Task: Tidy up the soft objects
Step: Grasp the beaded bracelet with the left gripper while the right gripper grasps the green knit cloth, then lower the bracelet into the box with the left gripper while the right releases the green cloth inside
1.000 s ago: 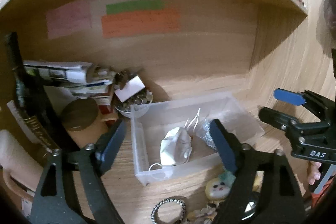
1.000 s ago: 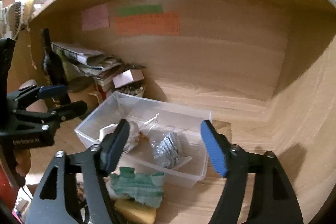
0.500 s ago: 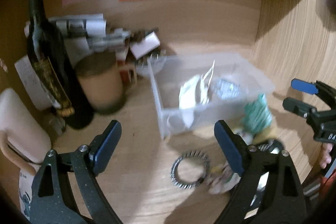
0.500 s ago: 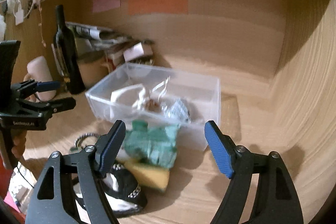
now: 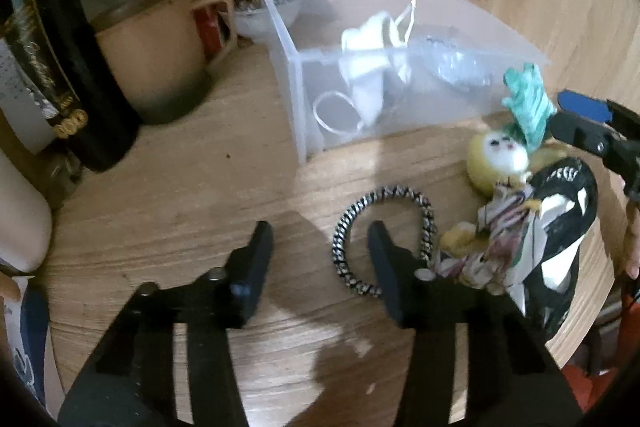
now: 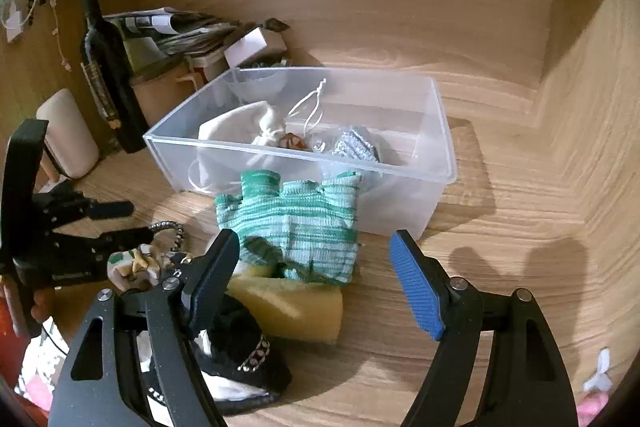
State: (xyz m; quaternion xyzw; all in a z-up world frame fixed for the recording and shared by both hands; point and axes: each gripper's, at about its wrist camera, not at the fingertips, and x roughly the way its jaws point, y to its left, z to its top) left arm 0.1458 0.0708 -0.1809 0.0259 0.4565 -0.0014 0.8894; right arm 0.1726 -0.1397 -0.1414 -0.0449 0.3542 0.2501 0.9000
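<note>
Two empty tools, left tool (image 5: 320, 251) and right tool (image 6: 314, 279), both agape above cluttered wooden desk (image 6: 500, 227).

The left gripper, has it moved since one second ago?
Yes. The left gripper has pulled back and lowered from over the clear bin; it is now near the braided ring on the table, open and empty.

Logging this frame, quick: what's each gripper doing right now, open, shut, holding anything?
Left gripper: open, empty, low over the table beside the braided ring.
Right gripper: open, empty, just short of the green cloth.
</note>
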